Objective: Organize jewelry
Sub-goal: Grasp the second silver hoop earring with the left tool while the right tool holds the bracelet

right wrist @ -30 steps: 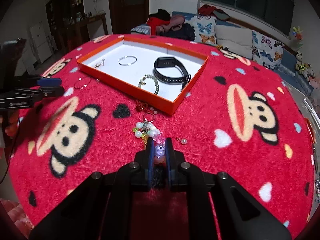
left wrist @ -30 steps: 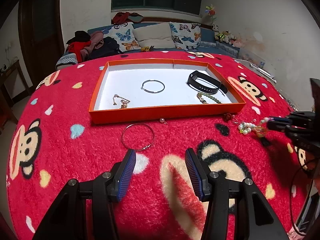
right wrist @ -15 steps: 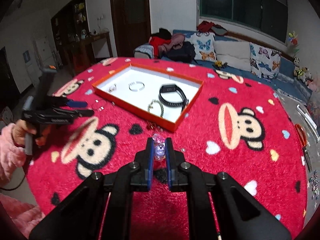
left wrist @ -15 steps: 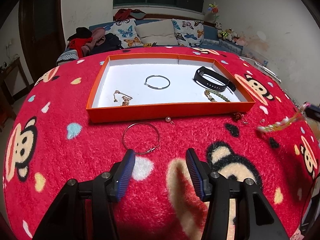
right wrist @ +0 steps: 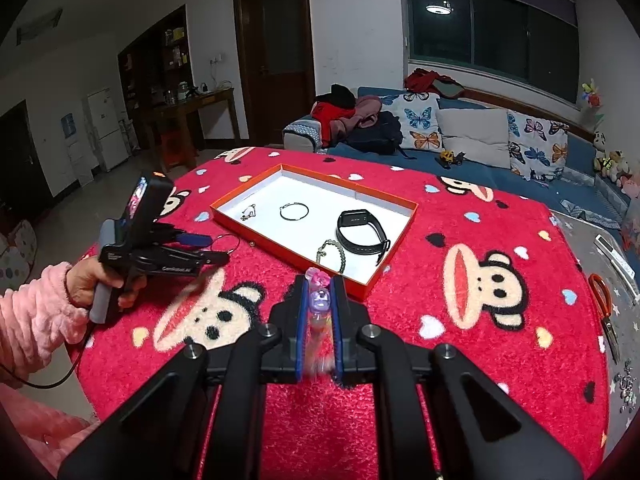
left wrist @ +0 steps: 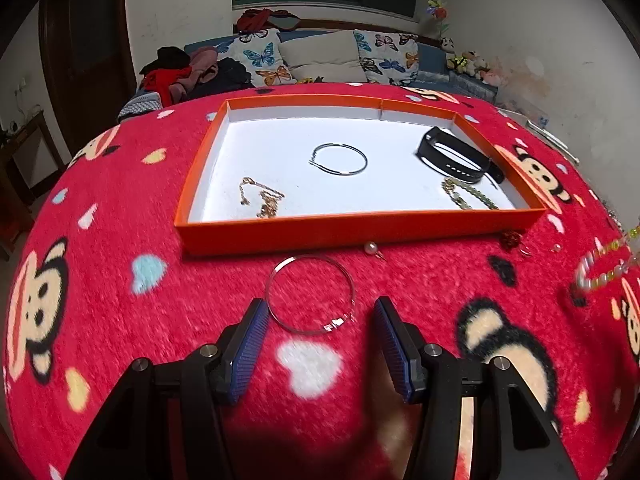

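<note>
My left gripper (left wrist: 318, 316) is open, its blue pads either side of a silver hoop bangle (left wrist: 311, 294) lying on the red cloth just before the orange tray (left wrist: 360, 226). The tray holds a gold chain (left wrist: 262, 200), a thin silver bangle (left wrist: 339, 159), a black fitness band (left wrist: 456, 156) and a green bead bracelet (left wrist: 468, 196). My right gripper (right wrist: 319, 296) is shut on a beaded charm bracelet (right wrist: 319, 300) and holds it in the air; the strand hangs blurred at the right edge of the left wrist view (left wrist: 604, 264). The left gripper also shows in the right wrist view (right wrist: 200, 248).
A pearl earring (left wrist: 372, 248), a dark red trinket (left wrist: 512, 239) and a small stud (left wrist: 555, 247) lie on the cloth before the tray. Orange-handled scissors (right wrist: 604, 308) lie at the table's right edge. A sofa with cushions stands behind the table.
My right gripper has lifted the beaded bracelet off the cloth and risen high above the table. My left gripper has moved forward so that its pads flank the silver hoop.
</note>
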